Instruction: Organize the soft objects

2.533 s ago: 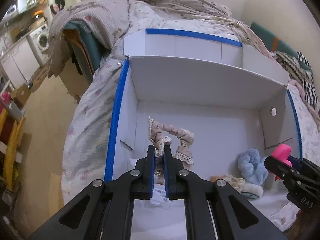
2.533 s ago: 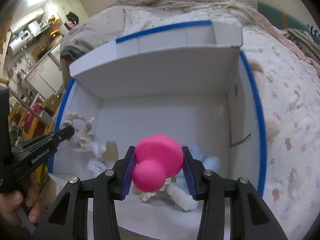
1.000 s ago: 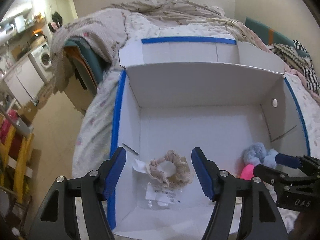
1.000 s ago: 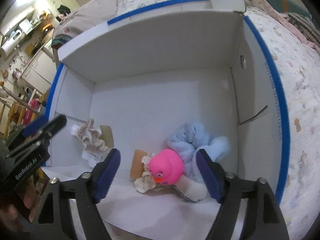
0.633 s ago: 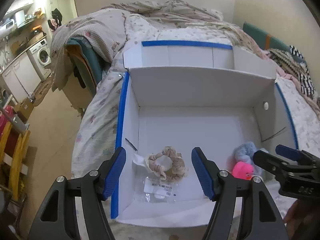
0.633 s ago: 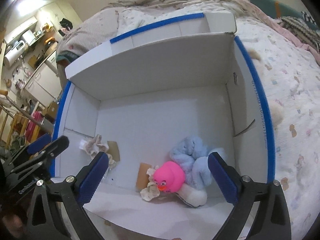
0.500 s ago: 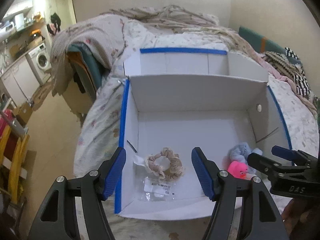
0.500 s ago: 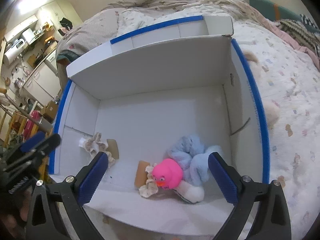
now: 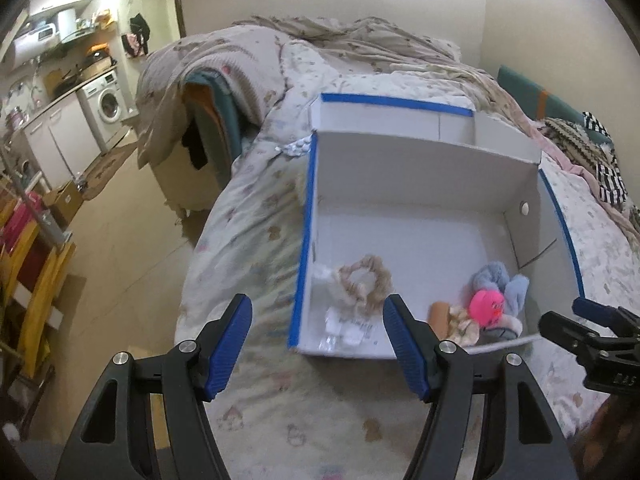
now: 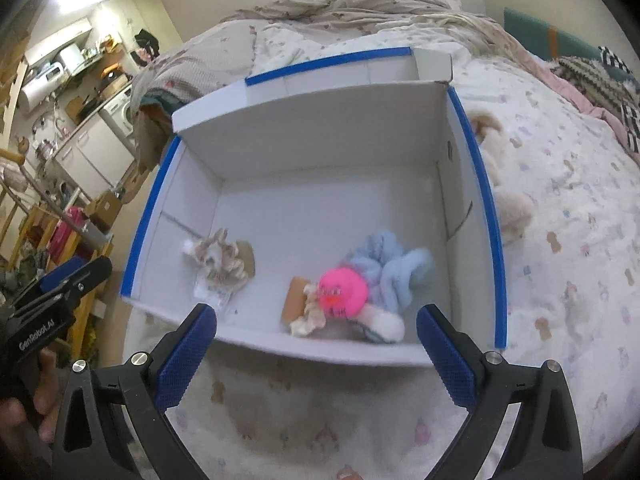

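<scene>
A white box with blue-taped edges point(image 9: 424, 168) point(image 10: 320, 132) lies open on the bed. Inside, a beige scrunchie point(image 9: 365, 282) point(image 10: 218, 258) rests at the left on a clear packet point(image 9: 348, 330). A pink rubber duck point(image 9: 486, 307) point(image 10: 343, 285) sits at the right against a light blue plush point(image 9: 502, 283) point(image 10: 390, 268) and a cream frilly piece point(image 10: 310, 316). My left gripper point(image 9: 318, 344) is open and empty, above the box's near left corner. My right gripper point(image 10: 316, 348) is open and empty, over the near wall.
The box sits on a patterned bedspread point(image 10: 560, 240). A beige plush point(image 10: 512, 208) lies outside the box's right wall. Rumpled blankets point(image 9: 360, 40) pile at the bed's far end. The floor, cabinets and a washing machine point(image 9: 106, 102) are to the left.
Both grippers opened and dropped the scrunchie and the pink duck into the box. Both have since pulled back and up, so the box looks smaller.
</scene>
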`<state>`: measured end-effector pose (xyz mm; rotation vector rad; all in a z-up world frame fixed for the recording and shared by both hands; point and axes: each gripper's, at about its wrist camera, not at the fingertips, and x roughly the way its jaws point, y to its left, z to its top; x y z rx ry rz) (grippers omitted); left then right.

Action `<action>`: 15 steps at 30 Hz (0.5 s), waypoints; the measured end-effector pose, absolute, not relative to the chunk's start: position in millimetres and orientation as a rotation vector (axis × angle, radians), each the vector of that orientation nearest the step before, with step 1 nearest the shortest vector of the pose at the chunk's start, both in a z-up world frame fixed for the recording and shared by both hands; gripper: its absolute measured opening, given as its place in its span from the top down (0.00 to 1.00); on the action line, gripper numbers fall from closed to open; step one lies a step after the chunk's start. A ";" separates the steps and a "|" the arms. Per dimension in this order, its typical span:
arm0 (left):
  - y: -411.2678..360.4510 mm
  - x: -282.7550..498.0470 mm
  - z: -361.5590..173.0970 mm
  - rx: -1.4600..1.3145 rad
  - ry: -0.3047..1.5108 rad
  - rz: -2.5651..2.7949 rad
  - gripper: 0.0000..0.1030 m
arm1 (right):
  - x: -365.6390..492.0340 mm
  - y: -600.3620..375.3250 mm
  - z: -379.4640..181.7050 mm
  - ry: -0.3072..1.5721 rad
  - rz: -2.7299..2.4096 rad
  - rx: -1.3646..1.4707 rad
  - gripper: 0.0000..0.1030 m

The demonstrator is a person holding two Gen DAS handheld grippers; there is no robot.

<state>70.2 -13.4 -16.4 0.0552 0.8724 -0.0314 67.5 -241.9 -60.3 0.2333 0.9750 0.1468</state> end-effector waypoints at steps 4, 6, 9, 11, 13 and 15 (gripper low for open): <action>-3.7 57.0 -24.6 0.066 0.883 -0.015 0.37 | 52.8 -237.7 -60.5 0.981 0.157 0.218 0.00; 0.8 51.2 -27.4 0.078 0.886 -0.014 0.37 | 46.0 -235.1 -61.6 0.986 0.158 0.215 0.00; 7.7 41.9 -27.0 0.067 0.879 -0.027 0.37 | 36.9 -231.0 -64.4 1.002 0.160 0.226 0.00; 10.4 36.9 -23.5 0.057 0.862 -0.024 0.37 | 30.7 -228.1 -64.2 1.006 0.164 0.243 0.00; 13.5 32.8 -19.0 0.034 0.841 -0.019 0.37 | 24.2 -226.1 -59.5 0.983 0.168 0.254 0.00; 15.4 31.8 -13.8 0.011 0.826 -0.015 0.37 | 17.3 -223.4 -52.2 0.945 0.166 0.248 0.00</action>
